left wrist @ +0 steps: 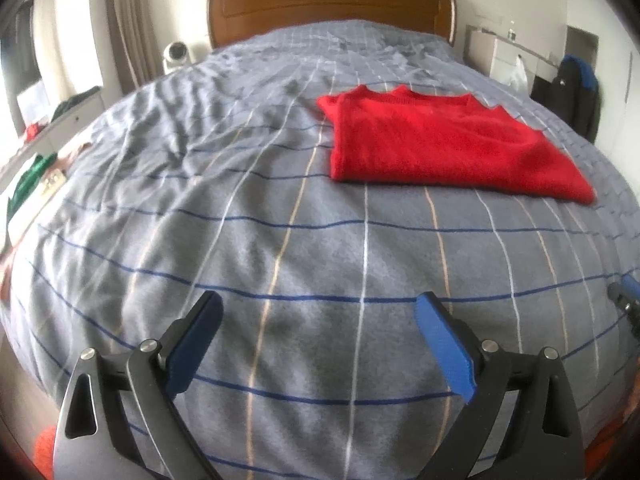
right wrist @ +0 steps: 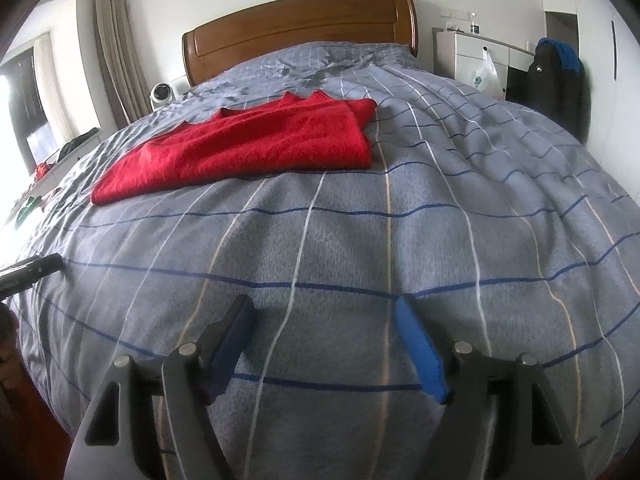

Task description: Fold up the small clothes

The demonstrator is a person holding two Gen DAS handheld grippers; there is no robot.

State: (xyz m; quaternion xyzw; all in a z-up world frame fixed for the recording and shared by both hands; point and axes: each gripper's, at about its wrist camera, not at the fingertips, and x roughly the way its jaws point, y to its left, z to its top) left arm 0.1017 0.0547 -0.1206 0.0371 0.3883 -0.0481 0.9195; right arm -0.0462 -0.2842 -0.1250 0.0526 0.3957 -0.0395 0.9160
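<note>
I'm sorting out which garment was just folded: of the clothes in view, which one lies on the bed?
The red sweater, folded flat on the grey checked bedspread. The dark jacket hangs by the wall instead.

Both wrist cameras face the bed (left wrist: 280, 240) headward.

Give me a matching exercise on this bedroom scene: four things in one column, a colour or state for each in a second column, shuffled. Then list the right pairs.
Things:
1. sweater
2. headboard
3. bed cover
4. left gripper

Colour or state:
A. grey with a grid of thin lines
B. open, nothing between its fingers
C. red, folded flat
D. brown wood

Pairs: 1-C, 2-D, 3-A, 4-B
</note>
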